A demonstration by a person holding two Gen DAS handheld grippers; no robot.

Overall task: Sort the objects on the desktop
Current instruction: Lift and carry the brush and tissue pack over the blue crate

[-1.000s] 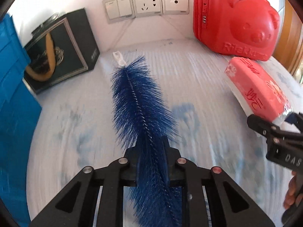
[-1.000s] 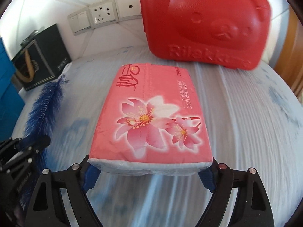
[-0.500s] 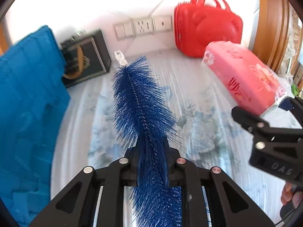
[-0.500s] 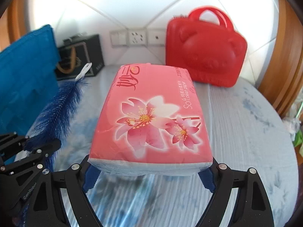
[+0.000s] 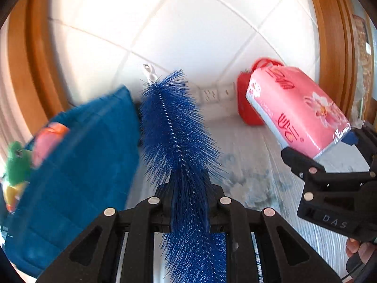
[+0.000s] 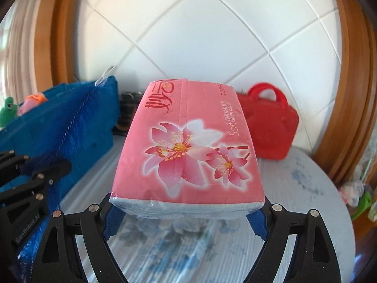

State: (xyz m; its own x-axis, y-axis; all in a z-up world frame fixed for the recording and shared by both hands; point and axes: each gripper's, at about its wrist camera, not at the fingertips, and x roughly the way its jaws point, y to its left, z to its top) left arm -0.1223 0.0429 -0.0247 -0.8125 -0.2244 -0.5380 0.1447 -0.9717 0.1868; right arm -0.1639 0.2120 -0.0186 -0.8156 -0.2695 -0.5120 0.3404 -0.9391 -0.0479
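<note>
Your left claw is squeezing the blue brush (bristles stick out ahead). Your right claw pinches the pink tissue pack, with the blue bin to its left.

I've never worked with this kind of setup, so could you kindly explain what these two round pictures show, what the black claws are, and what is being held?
There is no robot here: a person holds a two-finger hand tool in each hand, and each tool carries a wide-angle camera looking forward along its fingers, hence the round, bent pictures.

The left tool's camera shows the left gripper shut on a blue bottle brush that sticks out ahead. To its right you see the right gripper from the side.

The right tool's camera shows that same right gripper clamped across a pink pack of tissues, held above the table.

On the table stand a blue fabric bin with soft toys showing over its rim, a red bear-shaped case and, mostly hidden, a dark box against the tiled wall.
</note>
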